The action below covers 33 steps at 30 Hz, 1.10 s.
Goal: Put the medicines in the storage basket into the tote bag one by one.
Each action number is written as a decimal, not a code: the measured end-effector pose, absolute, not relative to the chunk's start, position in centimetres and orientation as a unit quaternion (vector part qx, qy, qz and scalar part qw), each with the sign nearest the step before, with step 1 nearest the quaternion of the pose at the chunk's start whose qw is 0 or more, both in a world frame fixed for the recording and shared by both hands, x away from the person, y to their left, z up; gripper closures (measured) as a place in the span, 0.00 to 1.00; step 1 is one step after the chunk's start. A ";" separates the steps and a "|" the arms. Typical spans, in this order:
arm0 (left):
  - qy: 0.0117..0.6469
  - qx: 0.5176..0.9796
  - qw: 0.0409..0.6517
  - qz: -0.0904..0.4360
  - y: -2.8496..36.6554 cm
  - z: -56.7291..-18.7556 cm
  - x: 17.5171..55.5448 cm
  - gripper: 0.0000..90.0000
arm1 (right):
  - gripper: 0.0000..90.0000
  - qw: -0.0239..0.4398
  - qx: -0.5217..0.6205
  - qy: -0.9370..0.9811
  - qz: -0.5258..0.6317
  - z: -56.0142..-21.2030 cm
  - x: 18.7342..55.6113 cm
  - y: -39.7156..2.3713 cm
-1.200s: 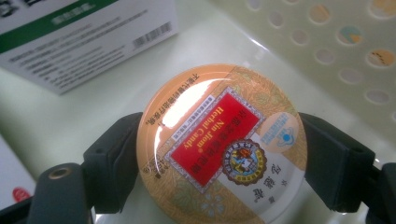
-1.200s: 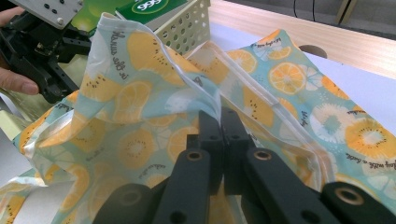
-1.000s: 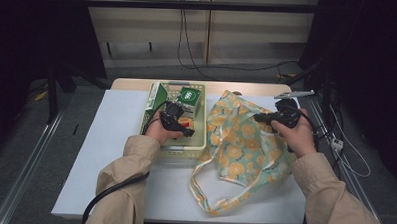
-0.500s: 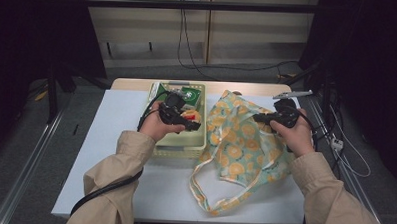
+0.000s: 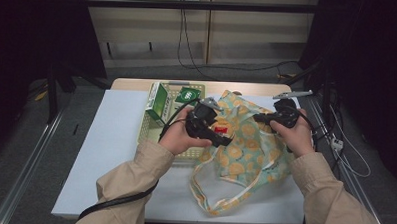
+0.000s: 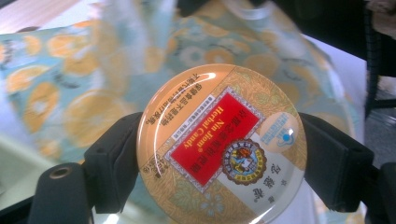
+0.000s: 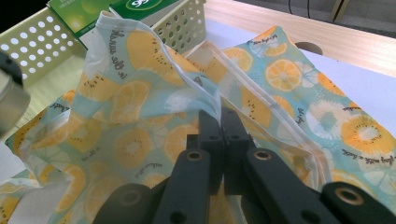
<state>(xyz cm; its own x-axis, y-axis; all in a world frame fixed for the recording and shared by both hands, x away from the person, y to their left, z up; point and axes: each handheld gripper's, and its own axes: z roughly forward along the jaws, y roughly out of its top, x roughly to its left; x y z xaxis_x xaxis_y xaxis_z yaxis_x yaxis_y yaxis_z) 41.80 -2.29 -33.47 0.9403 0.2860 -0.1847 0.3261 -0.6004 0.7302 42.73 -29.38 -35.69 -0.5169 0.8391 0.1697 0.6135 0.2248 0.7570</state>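
Candy tin (image 6: 221, 145) lifted from basket (image 5: 156, 128), over bag (image 5: 245, 143)

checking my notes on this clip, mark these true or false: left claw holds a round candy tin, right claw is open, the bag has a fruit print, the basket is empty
1. The left claw holds a round herbal candy tin: true.
2. The right claw is open: false, it is shut on the bag's rim.
3. The fabric bag has a citrus fruit print: true.
4. The basket is empty: false, green boxes stand in it.
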 end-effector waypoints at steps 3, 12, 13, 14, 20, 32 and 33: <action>0.160 0.895 0.414 -0.033 -3.3 -33.6 41.1 0.23 | 1.00 0.140 0.473 0.769 0.407 -35.7 42.7 -29.5; 0.139 0.904 0.402 -0.049 -6.3 -35.5 39.8 0.23 | 1.00 0.141 0.477 0.765 0.409 -35.5 42.6 -29.9; 0.138 0.906 0.398 -0.048 -6.6 -35.8 39.9 0.23 | 1.00 0.141 0.477 0.765 0.410 -35.4 42.6 -29.9; 0.140 0.908 0.393 -0.044 -6.9 -36.1 39.9 0.23 | 1.00 0.140 0.477 0.764 0.411 -35.4 42.5 -29.9; 0.167 0.910 0.379 -0.020 -7.2 -37.3 41.6 0.23 | 1.00 0.140 0.475 0.763 0.414 -34.9 42.2 -30.1; 0.226 0.893 0.389 0.018 -6.1 -36.5 44.2 0.23 | 1.00 0.142 0.471 0.764 0.418 -34.0 41.1 -30.7; 0.228 0.892 0.391 0.016 -6.0 -36.5 44.3 0.23 | 1.00 0.142 0.470 0.764 0.419 -34.0 41.1 -30.7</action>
<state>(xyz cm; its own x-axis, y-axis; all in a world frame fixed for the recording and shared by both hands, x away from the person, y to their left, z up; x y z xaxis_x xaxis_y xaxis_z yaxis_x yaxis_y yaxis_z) 44.28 -5.99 -36.49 0.8958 0.4184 -0.1502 0.3939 -0.5905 0.7044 41.05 -30.70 -33.99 -0.5175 0.8370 0.1779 0.5995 0.2063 0.7734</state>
